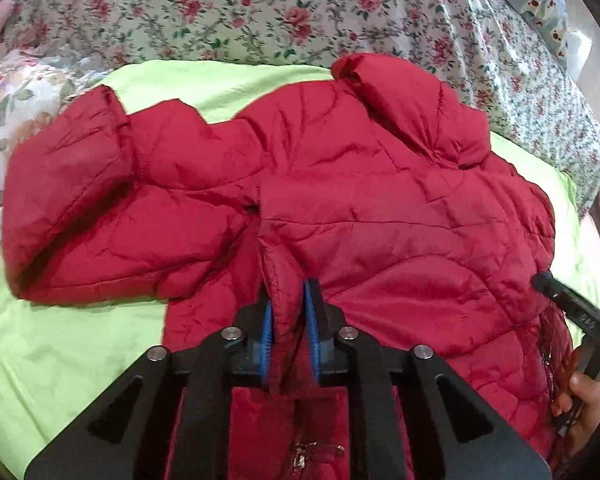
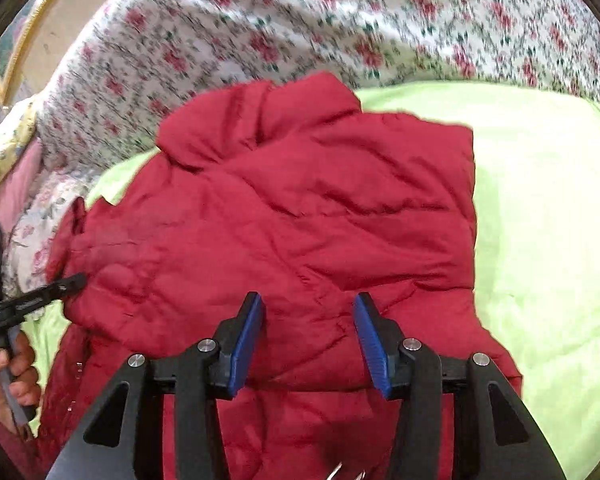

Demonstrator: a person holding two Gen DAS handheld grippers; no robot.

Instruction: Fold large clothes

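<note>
A red quilted puffer jacket point(image 1: 360, 184) lies spread on a lime-green sheet point(image 1: 60, 340), collar toward the far side, one sleeve stretched left. My left gripper point(image 1: 290, 300) is shut on a raised fold of the jacket near the armpit seam, pinched between its blue pads point(image 1: 311, 320). In the right wrist view the jacket point(image 2: 300, 220) lies with its right side folded in to a straight edge. My right gripper point(image 2: 308, 320) is open, its blue pads point(image 2: 246, 340) wide apart above the jacket's lower body, holding nothing. The right gripper's finger point(image 1: 560, 296) shows at the jacket's right edge.
A flowered bedspread point(image 1: 260, 12) rises behind the green sheet point(image 2: 540, 240). A pale blue pillow point(image 1: 540, 0) lies far right. The left gripper and the hand holding it point(image 2: 8, 320) show at the left. A gold picture frame point(image 2: 4, 60) hangs beyond.
</note>
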